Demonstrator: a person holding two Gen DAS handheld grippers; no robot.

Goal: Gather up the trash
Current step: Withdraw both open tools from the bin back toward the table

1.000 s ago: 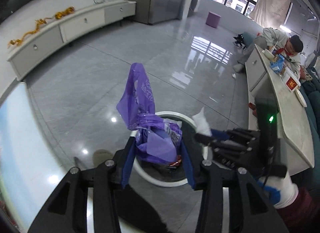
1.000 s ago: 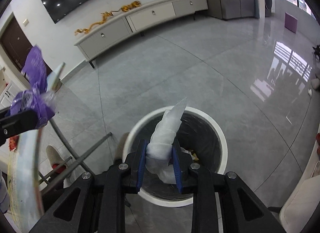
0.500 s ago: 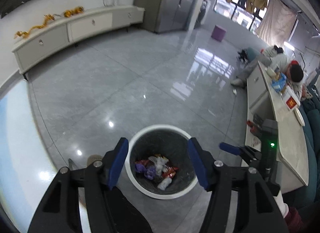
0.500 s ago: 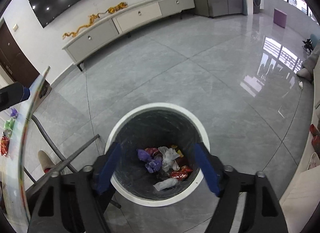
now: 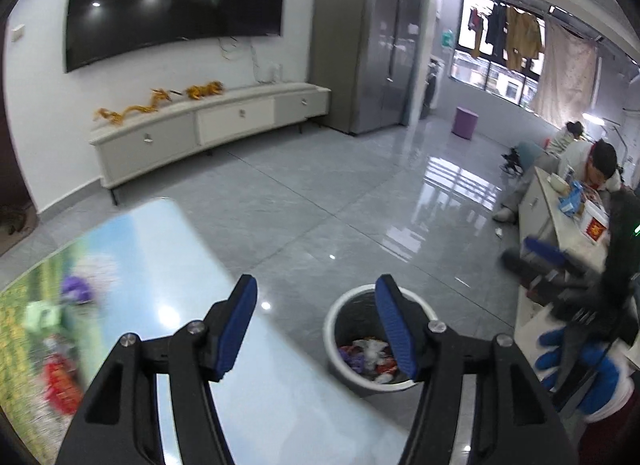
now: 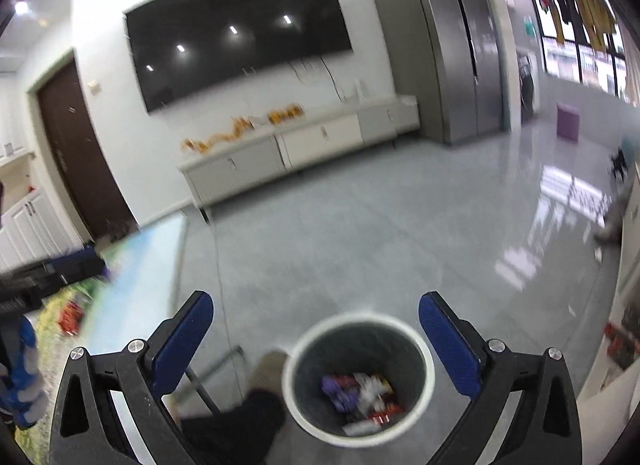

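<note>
Over the bin, both tongs empty, more trash left on the table.
Left wrist view: left gripper point(image 5: 316, 315) jaws apart w/ nothing between; bin point(image 5: 334, 323) on floor just beside table point(image 5: 176, 265), wrappers point(image 5: 368, 357) piled inside; purple bag point(image 5: 76, 289) & red packets point(image 5: 60, 389) blurred on tabletop.
Right wrist view: right gripper point(image 6: 316, 329) jaws opening, nothing between, bin below. Risk: camera's blurry, so a rushed grab could miss a packet or knock it off the table edge.
</note>
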